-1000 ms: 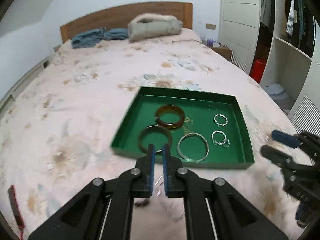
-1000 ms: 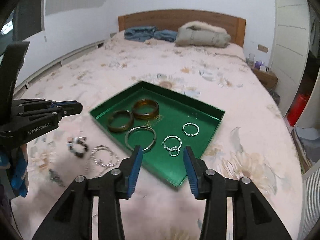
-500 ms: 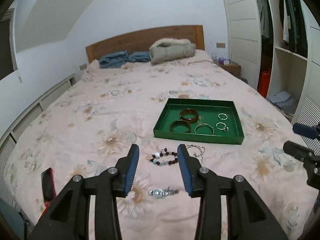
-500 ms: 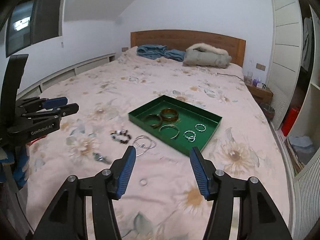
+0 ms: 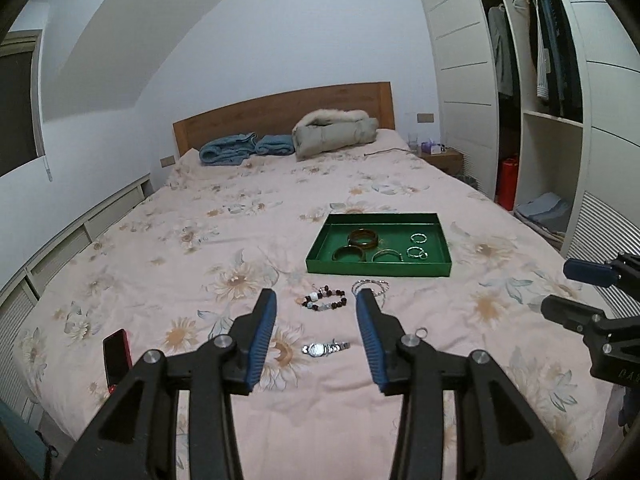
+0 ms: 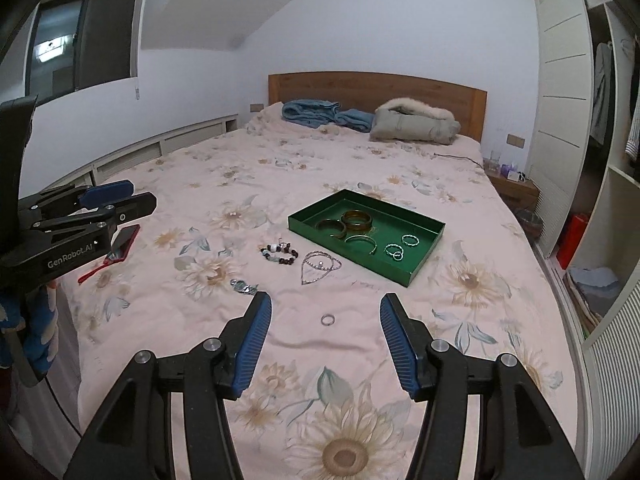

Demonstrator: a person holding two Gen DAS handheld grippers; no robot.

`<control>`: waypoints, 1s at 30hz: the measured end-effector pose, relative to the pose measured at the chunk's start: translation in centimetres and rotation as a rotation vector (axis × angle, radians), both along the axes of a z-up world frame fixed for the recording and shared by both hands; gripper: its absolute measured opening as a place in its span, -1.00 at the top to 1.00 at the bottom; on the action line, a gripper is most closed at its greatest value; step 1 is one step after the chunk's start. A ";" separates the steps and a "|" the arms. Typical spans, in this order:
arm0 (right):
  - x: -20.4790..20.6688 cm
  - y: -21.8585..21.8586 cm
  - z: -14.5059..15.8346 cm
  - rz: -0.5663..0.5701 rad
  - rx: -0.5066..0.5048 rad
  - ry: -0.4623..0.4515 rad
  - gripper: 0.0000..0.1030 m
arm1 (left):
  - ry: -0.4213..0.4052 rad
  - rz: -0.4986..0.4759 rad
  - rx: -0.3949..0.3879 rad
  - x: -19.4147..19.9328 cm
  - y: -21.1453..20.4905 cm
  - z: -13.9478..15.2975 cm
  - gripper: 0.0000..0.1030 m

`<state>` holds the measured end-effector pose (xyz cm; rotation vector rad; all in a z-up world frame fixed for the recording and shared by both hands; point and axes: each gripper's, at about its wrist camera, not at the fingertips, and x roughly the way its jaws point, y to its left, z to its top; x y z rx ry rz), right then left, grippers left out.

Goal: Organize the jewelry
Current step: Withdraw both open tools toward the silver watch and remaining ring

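Observation:
A green tray (image 5: 378,269) (image 6: 360,264) lies on the flowered bedspread and holds brown bangles (image 5: 363,238), a silver bangle and small rings. In front of it on the cover lie a beaded bracelet (image 5: 325,302) (image 6: 279,254), a silver chain (image 5: 370,285) (image 6: 320,265), a wristwatch (image 5: 325,348) (image 6: 243,287) and a single ring (image 5: 420,333) (image 6: 327,319). My left gripper (image 5: 315,300) (image 6: 144,194) hovers well back from them, its jaws opening with nothing between them. My right gripper (image 6: 326,298) (image 5: 556,289) stands open and empty above the ring's end of the bed.
A red phone (image 5: 117,356) (image 6: 124,242) lies near the bed's left edge. A grey jacket (image 5: 334,132) and blue clothes (image 5: 234,148) sit by the wooden headboard. An open wardrobe (image 5: 552,128) and a nightstand (image 5: 442,156) stand to the right.
Both grippers have pulled back and up from the tray, so the whole bed now shows. The left gripper went from shut to open; the right widened.

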<state>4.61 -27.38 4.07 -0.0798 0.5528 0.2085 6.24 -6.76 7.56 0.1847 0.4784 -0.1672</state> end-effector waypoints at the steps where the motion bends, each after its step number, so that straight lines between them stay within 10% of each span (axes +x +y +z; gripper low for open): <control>1: -0.6 0.1 0.1 -0.003 0.001 -0.005 -0.09 | -0.001 -0.004 -0.005 -0.5 0.2 0.0 0.16; 30: -5.0 1.3 -3.0 -0.194 -0.163 -0.013 -0.09 | 0.107 0.059 -0.089 -1.6 4.5 -5.1 0.11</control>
